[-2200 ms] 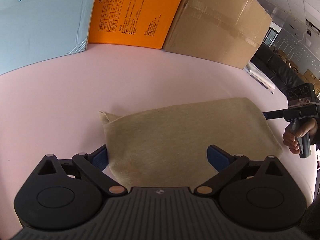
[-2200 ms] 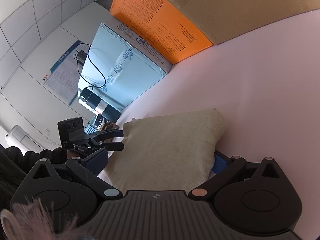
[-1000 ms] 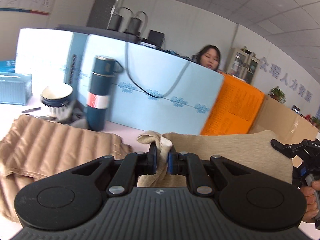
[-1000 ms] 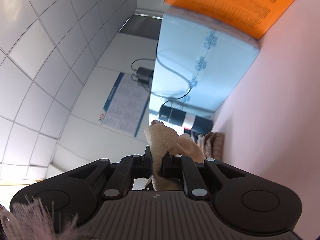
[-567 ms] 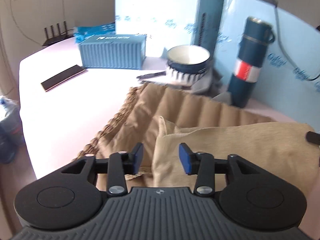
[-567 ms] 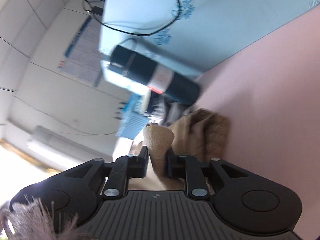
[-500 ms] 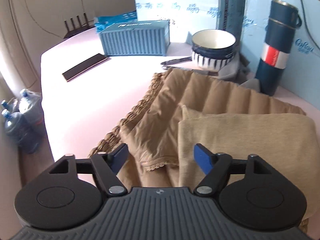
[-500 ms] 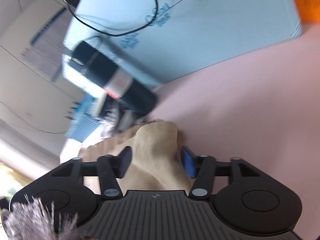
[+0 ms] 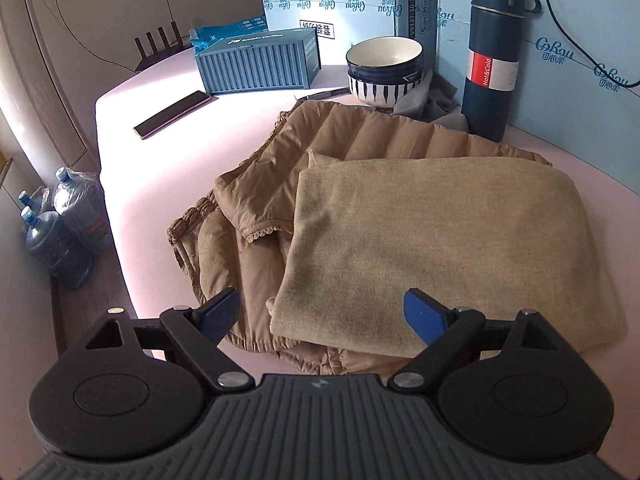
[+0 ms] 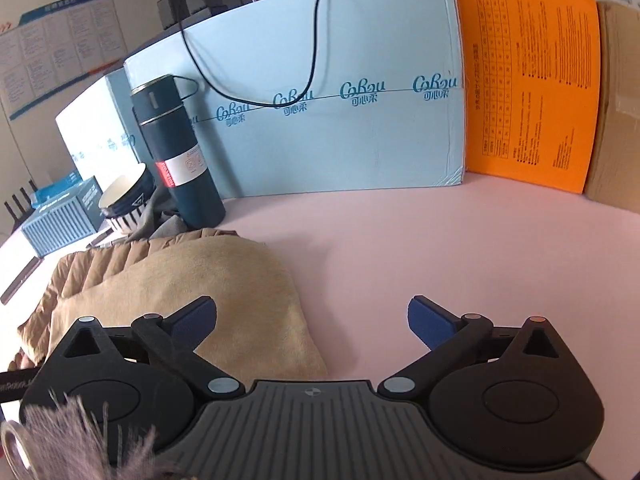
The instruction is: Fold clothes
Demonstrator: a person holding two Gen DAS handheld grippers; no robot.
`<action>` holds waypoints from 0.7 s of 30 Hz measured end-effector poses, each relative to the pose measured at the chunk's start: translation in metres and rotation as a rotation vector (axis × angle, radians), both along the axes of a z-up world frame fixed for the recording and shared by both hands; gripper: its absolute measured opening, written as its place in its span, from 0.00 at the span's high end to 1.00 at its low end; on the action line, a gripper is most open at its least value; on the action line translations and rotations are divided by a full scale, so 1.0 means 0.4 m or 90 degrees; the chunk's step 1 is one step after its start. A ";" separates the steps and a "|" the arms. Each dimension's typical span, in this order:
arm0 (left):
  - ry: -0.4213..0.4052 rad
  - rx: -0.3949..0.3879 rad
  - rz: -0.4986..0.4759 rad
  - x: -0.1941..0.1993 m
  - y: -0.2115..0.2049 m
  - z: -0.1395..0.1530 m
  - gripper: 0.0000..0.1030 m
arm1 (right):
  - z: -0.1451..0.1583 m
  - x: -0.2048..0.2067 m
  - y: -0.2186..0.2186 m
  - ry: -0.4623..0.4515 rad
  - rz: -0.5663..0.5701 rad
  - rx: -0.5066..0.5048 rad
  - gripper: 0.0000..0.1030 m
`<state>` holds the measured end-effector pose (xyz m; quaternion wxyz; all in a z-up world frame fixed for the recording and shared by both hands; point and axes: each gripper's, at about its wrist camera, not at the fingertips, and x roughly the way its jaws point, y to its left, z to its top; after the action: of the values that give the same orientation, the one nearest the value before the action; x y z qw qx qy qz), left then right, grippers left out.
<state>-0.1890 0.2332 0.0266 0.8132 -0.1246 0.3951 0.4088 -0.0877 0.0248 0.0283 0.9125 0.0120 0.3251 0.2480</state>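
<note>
Released folded garment (image 9: 436, 240); only left view shows water jugs (image 9: 60, 232).

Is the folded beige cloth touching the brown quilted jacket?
Touching. In the left wrist view the folded beige cloth lies directly on top of the brown quilted jacket.

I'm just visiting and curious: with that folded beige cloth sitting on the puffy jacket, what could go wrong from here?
The folded beige cloth lies on the rumpled quilted jacket, an uneven base, so it may sag or slide out of its fold.

Both grippers are opening with nothing between their fingers; the left gripper hovers close over the cloth's near edge and could snag it.

The flask and stacked bowls stand right behind the jacket; tugging the pile might knock them.
</note>
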 end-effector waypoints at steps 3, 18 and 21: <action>-0.002 -0.013 -0.002 -0.011 -0.026 -0.008 0.15 | -0.012 -0.040 0.021 0.015 0.075 -0.030 0.00; -0.011 -0.011 -0.031 -0.016 -0.126 0.003 0.15 | -0.023 -0.061 -0.023 0.049 0.078 -0.059 0.00; -0.012 -0.005 -0.040 -0.012 -0.144 0.004 0.15 | -0.023 -0.076 -0.021 0.038 0.097 -0.083 0.00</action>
<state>-0.1939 0.1755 0.0281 0.8288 -0.1188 0.3929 0.3802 -0.1180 0.0162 0.0192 0.8798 -0.0649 0.3675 0.2944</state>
